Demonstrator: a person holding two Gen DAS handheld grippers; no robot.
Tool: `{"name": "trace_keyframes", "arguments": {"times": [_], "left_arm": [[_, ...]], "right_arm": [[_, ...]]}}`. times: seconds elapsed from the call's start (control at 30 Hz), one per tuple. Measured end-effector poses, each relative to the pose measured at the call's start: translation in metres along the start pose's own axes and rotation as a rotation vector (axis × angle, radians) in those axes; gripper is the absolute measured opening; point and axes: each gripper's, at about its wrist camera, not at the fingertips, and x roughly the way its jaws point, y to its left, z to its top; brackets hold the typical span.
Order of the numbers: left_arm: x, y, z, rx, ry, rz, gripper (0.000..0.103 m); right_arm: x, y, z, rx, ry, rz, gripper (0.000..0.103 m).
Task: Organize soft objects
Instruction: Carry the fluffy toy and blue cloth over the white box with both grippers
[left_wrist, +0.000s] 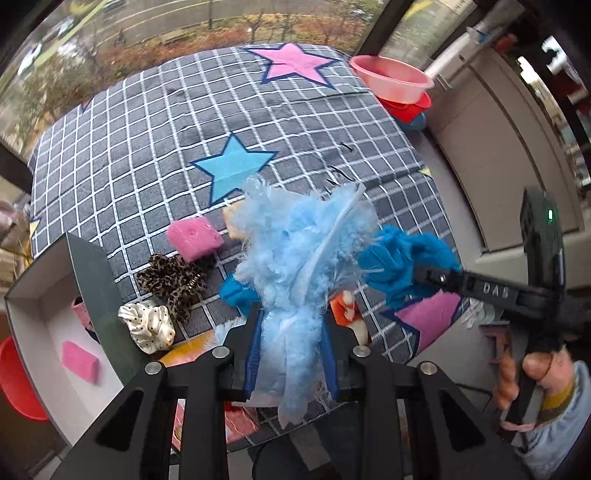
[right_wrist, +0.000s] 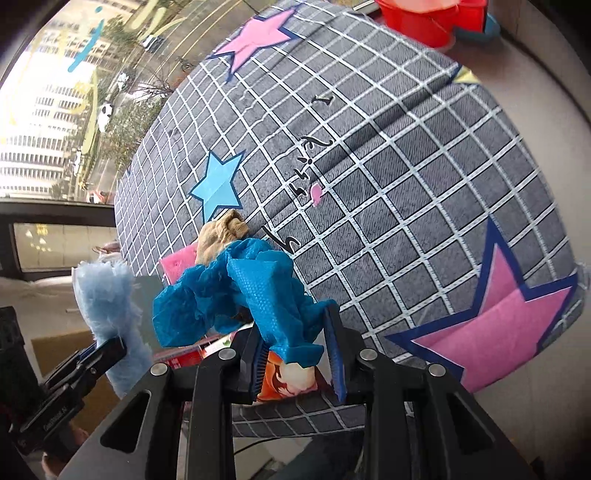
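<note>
My left gripper (left_wrist: 293, 332) is shut on a fluffy light-blue piece (left_wrist: 295, 258), held above the table's near edge. My right gripper (right_wrist: 297, 354) is shut on a crumpled blue cloth (right_wrist: 251, 295); in the left wrist view that blue cloth (left_wrist: 402, 258) hangs to the right of the fluffy piece, pinched by the right gripper (left_wrist: 424, 275). On the checked tablecloth (left_wrist: 184, 122) lie a pink sponge (left_wrist: 194, 238), a leopard-print scrunchie (left_wrist: 171, 282) and a white dotted scrunchie (left_wrist: 149, 325). A tan cloth (right_wrist: 221, 234) sits behind the blue one.
An open box (left_wrist: 55, 321) at the left holds another pink sponge (left_wrist: 79, 360). Pink and red bowls (left_wrist: 399, 86) are stacked at the table's far right. A red bowl (left_wrist: 16, 384) sits beside the box. A person's hand (left_wrist: 532, 373) grips the right handle.
</note>
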Motion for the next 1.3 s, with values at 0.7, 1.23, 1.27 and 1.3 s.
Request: {"name": "trace_keyframes", "arguments": {"times": [0.7, 1.23, 1.27, 1.3], "left_arm": [[-0.028, -0.016, -0.078, 0.119, -0.032, -0.079, 0.031], [-0.061, 0.056, -0.118, -0.035, -0.110, -0.072, 0.031], [-0.063, 0.064, -0.120, -0.053, -0.118, -0.070, 0.031], [-0.065, 0.068, -0.122, -0.063, -0.124, -0.069, 0.031]], "right_arm": [[-0.013, 0.037, -0.075, -0.089, 0.034, -0.058, 0.030], [-0.013, 0.123, -0.105, -0.256, 0.026, -0.028, 0.030], [-0.013, 0.130, -0.106, -0.269, 0.027, -0.027, 0.030], [-0.012, 0.137, -0.107, -0.284, 0.029, -0.025, 0.030]]}}
